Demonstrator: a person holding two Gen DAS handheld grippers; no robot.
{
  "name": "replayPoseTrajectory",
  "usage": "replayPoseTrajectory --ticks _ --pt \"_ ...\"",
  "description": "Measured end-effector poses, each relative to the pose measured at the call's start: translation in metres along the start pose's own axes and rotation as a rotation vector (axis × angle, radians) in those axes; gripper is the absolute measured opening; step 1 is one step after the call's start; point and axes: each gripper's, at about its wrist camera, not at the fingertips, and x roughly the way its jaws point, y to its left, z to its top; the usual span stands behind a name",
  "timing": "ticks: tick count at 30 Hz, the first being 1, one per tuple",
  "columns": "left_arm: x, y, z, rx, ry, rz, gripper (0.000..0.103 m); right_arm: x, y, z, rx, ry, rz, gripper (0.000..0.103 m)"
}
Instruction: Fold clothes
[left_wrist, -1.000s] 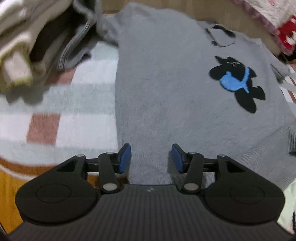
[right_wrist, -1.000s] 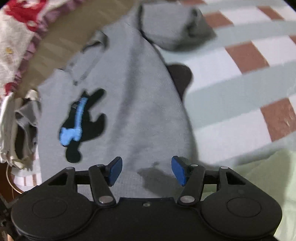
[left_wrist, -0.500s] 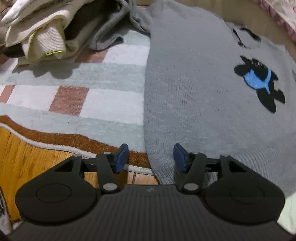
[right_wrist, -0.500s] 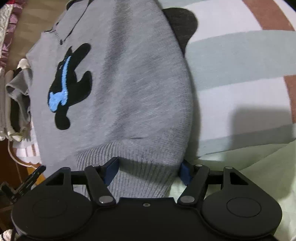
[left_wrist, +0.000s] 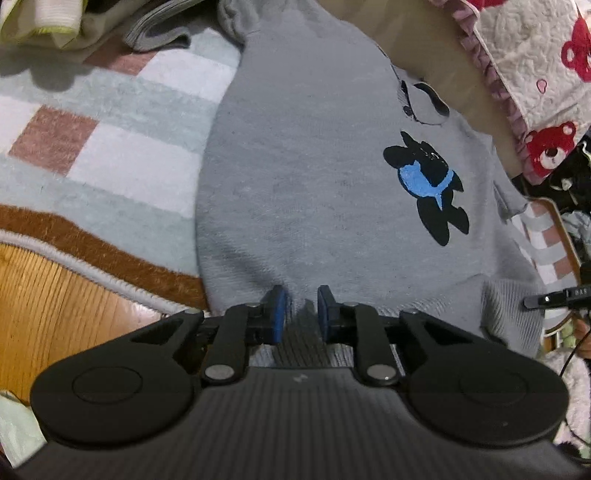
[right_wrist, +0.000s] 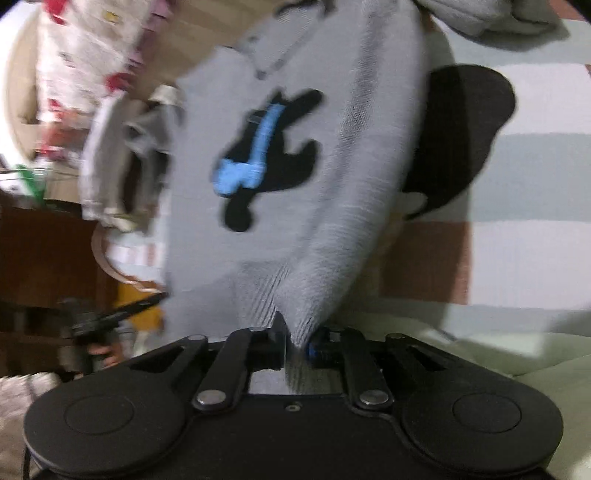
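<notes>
A grey knit sweater (left_wrist: 303, 177) lies flat on a plush checked rug (left_wrist: 110, 147), its ribbed hem nearest the cameras and a black-and-blue animal patch (left_wrist: 428, 184) on the chest. The left gripper (left_wrist: 299, 314) is closing, its blue pads pinching a puckered fold of the hem. The right gripper (right_wrist: 295, 339) is closing too, on the bunched ribbed hem corner, which peaks upward. Crumpled clothes (left_wrist: 74, 22) are heaped beyond the rug.

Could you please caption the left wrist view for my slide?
Left gripper closing on the ribbed hem of a grey sweater spread over a checked rug.
</notes>
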Motion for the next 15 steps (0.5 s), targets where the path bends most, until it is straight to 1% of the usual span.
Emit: replayPoseTrajectory --ticks 1,2,3,4,5,6,8,10,11,12,13,14,15 --pt "0.002 -0.006 0.000 0.038 -0.005 0.040 0.018 0.004 0.002 0.003 -0.013 0.008 -0.022 0.030" --pt "0.005 -0.012 0.001 0.079 -0.009 0.084 0.019 0.009 0.005 0.005 -0.025 0.015 -0.043 0.050" --pt "0.008 -0.019 0.000 0.136 -0.016 0.154 0.023 0.013 0.007 0.008 -0.038 0.023 -0.065 0.062" --pt "0.014 -0.026 -0.003 0.209 -0.026 0.240 0.029 0.017 0.008 0.010 -0.043 0.031 -0.077 0.062" --pt "0.020 -0.032 -0.005 0.282 -0.036 0.326 0.044 0.021 0.006 0.011 -0.036 0.040 -0.076 0.062" --pt "0.025 -0.037 -0.007 0.344 -0.046 0.400 0.053 0.024 0.004 0.012 -0.026 0.049 -0.081 0.062" --pt "0.026 -0.035 -0.008 0.320 -0.059 0.378 0.053 0.029 -0.003 0.011 0.004 0.060 -0.105 0.062" --pt "0.025 -0.029 -0.006 0.280 -0.067 0.350 0.057 0.030 -0.011 0.011 0.027 0.054 -0.103 0.062" --pt "0.023 -0.025 -0.005 0.253 -0.070 0.332 0.057 0.029 -0.015 0.010 0.036 0.037 -0.076 0.045" --pt "0.022 -0.021 -0.003 0.227 -0.072 0.315 0.054 0.027 -0.017 0.010 0.040 0.015 -0.048 0.015" --pt "0.020 -0.017 -0.001 0.201 -0.075 0.297 0.045 0.023 -0.015 0.009 0.028 -0.015 -0.026 0.011" --pt "0.018 -0.013 0.000 0.178 -0.076 0.280 0.019 0.018 -0.011 0.008 0.003 -0.044 -0.014 0.011" --pt "0.016 -0.012 0.001 0.179 -0.065 0.263 0.015 0.015 -0.007 0.007 -0.023 -0.068 -0.004 0.011"
